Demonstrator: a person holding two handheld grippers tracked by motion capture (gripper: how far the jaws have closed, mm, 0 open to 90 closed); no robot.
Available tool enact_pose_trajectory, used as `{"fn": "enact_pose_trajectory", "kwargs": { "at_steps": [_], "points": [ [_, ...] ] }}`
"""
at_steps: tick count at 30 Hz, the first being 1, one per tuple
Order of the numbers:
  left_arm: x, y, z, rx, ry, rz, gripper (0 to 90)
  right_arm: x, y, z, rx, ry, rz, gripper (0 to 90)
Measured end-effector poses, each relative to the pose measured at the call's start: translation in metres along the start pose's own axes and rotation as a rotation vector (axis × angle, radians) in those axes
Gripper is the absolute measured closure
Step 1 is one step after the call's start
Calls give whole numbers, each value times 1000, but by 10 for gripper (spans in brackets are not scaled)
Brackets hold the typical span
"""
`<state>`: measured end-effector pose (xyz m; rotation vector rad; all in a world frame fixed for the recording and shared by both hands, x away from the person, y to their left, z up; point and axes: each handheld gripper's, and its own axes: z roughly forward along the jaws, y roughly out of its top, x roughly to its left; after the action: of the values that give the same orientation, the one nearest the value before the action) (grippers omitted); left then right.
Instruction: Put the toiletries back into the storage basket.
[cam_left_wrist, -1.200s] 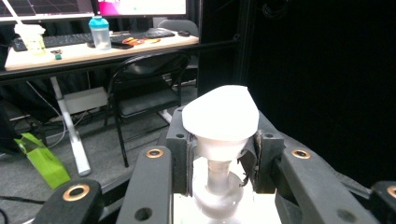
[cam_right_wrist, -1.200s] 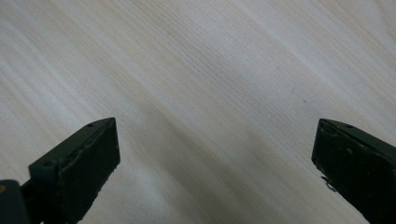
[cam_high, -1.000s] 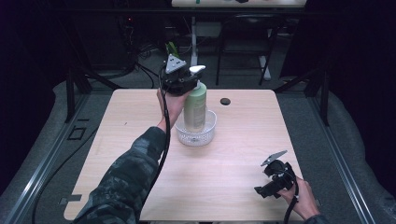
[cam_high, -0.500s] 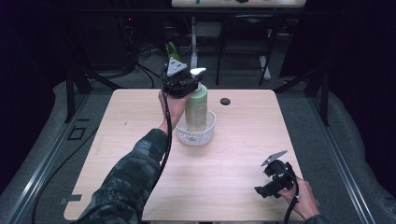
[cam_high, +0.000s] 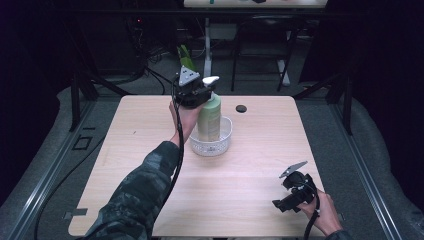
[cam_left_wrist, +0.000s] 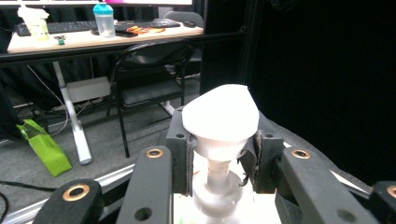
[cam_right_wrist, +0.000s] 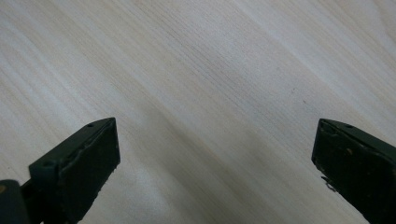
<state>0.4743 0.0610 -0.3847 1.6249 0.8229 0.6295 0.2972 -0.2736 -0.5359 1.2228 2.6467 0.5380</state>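
Note:
A pale green pump bottle (cam_high: 210, 117) with a white pump head (cam_high: 211, 79) stands upright, its base inside a small white basket (cam_high: 226, 143) at the table's middle back. My left gripper (cam_high: 205, 91) is shut on the bottle's pump neck. In the left gripper view the pads (cam_left_wrist: 180, 151) press on both sides of the neck just under the white pump head (cam_left_wrist: 220, 116). My right gripper (cam_high: 280, 205) hangs low over the front right of the table, open. Bare wood (cam_right_wrist: 210, 70) lies between its wide-spread jaws.
A small black round cap (cam_high: 241, 108) lies on the light wooden table (cam_high: 150, 130) behind and right of the basket. Beyond the far edge are a black chair (cam_left_wrist: 149, 79), a desk and a green bag (cam_left_wrist: 44, 147) on the floor.

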Motion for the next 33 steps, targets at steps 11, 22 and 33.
{"fn": "enact_pose_trajectory", "kwargs": {
  "at_steps": [11, 22, 33],
  "points": [
    [-2, -15, -1, 8, 4, -4, 672, 0, 0, 0, -1, -2, 0, 6],
    [-2, -25, -1, 22, 11, -4, 672, 0, 0, 0, -1, 4, 4, 5],
    [-3, -33, 1, 31, 9, -3, 671, 0, 0, 0, -2, 6, 4, 6]
  ]
}}
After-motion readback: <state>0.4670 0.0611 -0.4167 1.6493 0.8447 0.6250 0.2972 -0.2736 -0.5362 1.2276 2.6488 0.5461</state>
